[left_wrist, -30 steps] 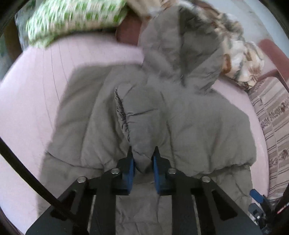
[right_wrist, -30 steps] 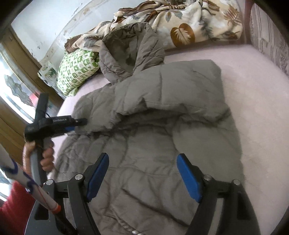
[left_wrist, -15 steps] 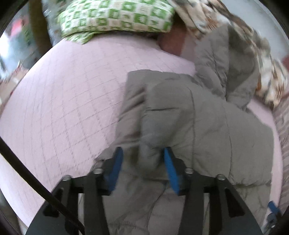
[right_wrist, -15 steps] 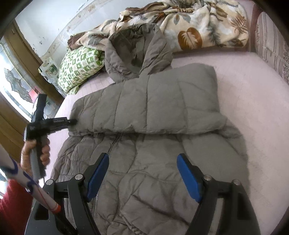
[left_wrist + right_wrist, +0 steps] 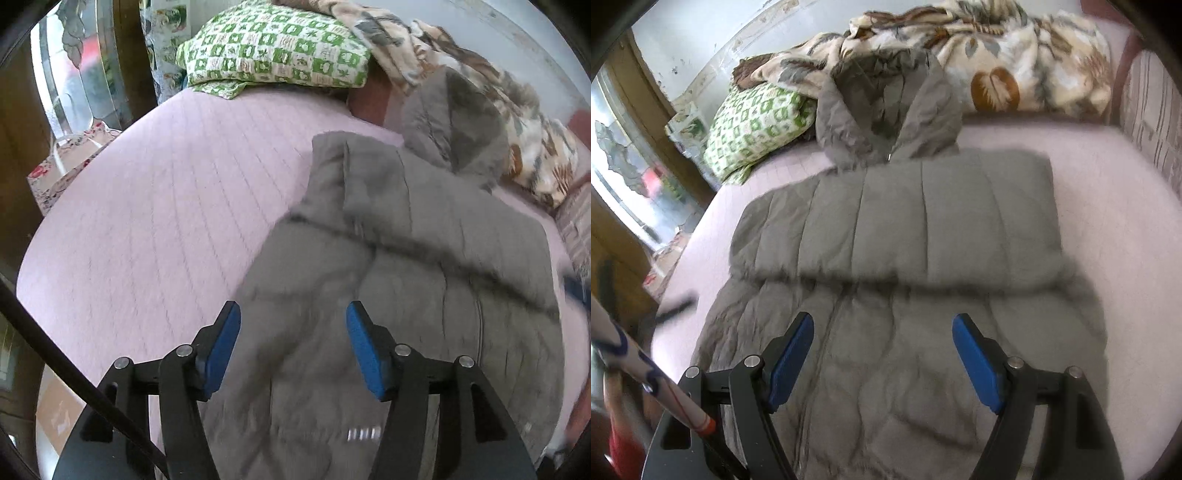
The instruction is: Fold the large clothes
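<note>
The coat (image 5: 406,266) lay under both grippers, touching neither; the left gripper (image 5: 291,343) was opening, the right gripper (image 5: 882,354) wide. No writing was legible.

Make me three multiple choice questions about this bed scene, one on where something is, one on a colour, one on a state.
1. Where does the coat's hood lie?
A. toward the pillow and blanket
B. hanging off the bed's near edge
C. tucked under the coat's hem

2. What colour is the pillow's pattern?
A. red and black
B. green and white
C. plain blue

3. How is the sleeve lying?
A. stretched out sideways onto the bed
B. folded across the coat's chest
C. rolled into a ball

Answers: 1 A, the hood rests against the blanket beside the pillow. 2 B, green squares on white show in both views. 3 B, a quilted band lies flat across the coat's front, and neither the left gripper nor the right gripper holds it.
</note>
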